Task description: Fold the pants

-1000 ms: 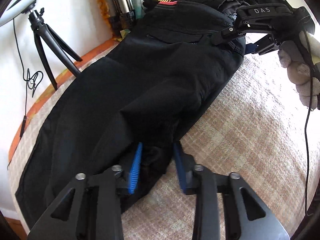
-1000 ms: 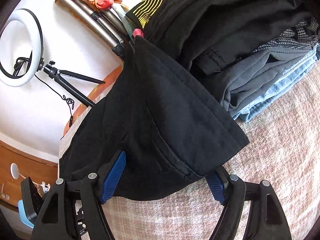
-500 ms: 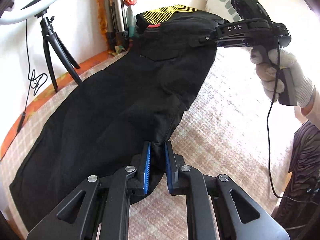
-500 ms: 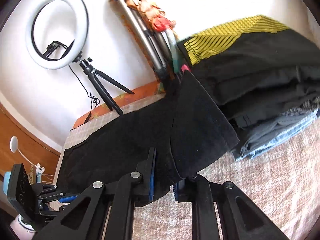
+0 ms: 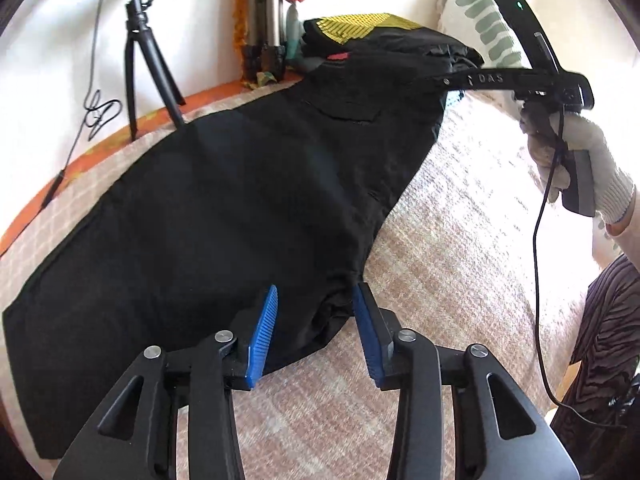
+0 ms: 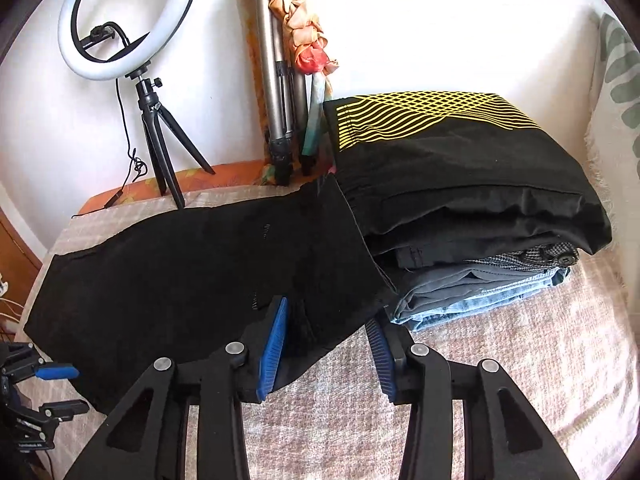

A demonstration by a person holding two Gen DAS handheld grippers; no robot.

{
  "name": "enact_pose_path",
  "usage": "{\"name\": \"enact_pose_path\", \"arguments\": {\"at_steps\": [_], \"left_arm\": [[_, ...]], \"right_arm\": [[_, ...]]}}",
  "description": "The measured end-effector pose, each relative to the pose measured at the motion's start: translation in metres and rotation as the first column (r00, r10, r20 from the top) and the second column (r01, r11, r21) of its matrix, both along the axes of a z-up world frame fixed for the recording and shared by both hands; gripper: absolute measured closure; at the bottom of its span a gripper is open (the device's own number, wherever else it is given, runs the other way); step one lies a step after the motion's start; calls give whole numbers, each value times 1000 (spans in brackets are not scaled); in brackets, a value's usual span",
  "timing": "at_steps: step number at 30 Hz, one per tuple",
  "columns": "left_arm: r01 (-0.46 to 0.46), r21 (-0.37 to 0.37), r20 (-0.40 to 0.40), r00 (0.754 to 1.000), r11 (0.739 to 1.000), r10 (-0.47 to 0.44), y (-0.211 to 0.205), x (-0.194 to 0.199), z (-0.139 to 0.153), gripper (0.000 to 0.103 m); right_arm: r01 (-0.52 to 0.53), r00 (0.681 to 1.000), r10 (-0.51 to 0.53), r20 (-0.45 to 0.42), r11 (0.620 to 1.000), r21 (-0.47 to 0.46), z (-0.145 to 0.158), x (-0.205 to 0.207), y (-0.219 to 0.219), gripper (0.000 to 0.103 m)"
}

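Observation:
Black pants [image 5: 240,200] lie lengthwise across the checked bed cover [image 5: 460,260], folded leg over leg. The waist end [image 6: 340,248] rests against a clothes stack. My left gripper [image 5: 316,320] is low at the pants' near edge, its jaws opening; a fold of fabric sits loose between the blue pads [image 5: 262,332]. My right gripper [image 6: 326,344] is at the waist corner, jaws also opening, with cloth between the pads but not pinched. In the left wrist view the right gripper [image 5: 448,80] reaches over the waist, held by a gloved hand [image 5: 580,160]. The left gripper [image 6: 70,390] shows at the lower left.
A stack of folded clothes [image 6: 460,200], topped by a black garment with yellow lines, sits behind the waist. A ring light on a tripod [image 6: 104,32] and a folded tripod [image 6: 276,100] stand along the wall. A pillow [image 5: 476,28] lies far right. A cable [image 5: 540,280] hangs from the hand.
Half a second ago both grippers were pinched shut on the pants; now both sets of jaws have parted and the cloth lies loose. The pants lie straighter and flatter than one second ago.

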State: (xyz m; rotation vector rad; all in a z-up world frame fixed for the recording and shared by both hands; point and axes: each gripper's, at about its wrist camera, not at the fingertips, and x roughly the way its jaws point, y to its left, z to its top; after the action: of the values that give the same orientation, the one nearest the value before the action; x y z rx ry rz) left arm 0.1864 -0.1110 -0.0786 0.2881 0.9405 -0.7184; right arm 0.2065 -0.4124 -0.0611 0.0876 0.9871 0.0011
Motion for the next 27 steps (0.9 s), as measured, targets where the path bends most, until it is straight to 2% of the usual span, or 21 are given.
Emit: {"name": "enact_pose_path", "arguments": {"at_steps": [2, 4, 6, 8, 10, 13, 15, 17, 18, 22, 25, 27], "left_arm": [[-84, -44, 11, 996, 996, 84, 32, -2, 10, 63], [-182, -70, 17, 983, 981, 184, 68, -2, 16, 63], [-293, -85, 26, 955, 952, 296, 108, 0, 19, 63], [-403, -113, 6, 914, 908, 406, 151, 0, 19, 62], [-518, -148, -19, 853, 842, 521, 195, -5, 18, 62], [-676, -194, -111, 735, 711, 669, 261, -8, 5, 62], [-750, -222, -197, 661, 623, 724, 299, -6, -8, 62], [-801, -236, -259, 597, 550, 759, 325, -4, -20, 62], [-819, -241, -281, 573, 522, 770, 335, -3, -26, 62], [-861, -263, -391, 507, 435, 768, 353, 4, -48, 62], [-882, -265, -438, 470, 389, 766, 357, 10, -58, 62], [-896, -280, -470, 441, 344, 765, 362, 5, -60, 62]], "right_arm": [[-22, 1000, 22, 18, 999, -26, 9, -10, 5, 60], [-50, 998, 52, 37, 997, -60, 18, -17, 15, 60], [-76, 995, 81, 65, 994, -78, 30, -23, 26, 54], [-107, 989, 114, 95, 991, -77, 41, -32, 35, 47], [-139, 983, 145, 117, 988, -62, 50, -39, 46, 45], [-179, 975, 180, 133, 984, -20, 57, -45, 69, 43], [-223, 966, 220, 138, 975, 1, 57, -47, 90, 42], [-259, 956, 255, 142, 966, 11, 55, -50, 111, 42], [-279, 952, 272, 140, 960, 25, 53, -51, 121, 42], [-327, 939, 317, 132, 943, 64, 42, -52, 150, 42], [-359, 928, 353, 115, 933, 37, 32, -50, 167, 42], [-373, 924, 367, 104, 927, 36, 26, -49, 170, 42]]}}
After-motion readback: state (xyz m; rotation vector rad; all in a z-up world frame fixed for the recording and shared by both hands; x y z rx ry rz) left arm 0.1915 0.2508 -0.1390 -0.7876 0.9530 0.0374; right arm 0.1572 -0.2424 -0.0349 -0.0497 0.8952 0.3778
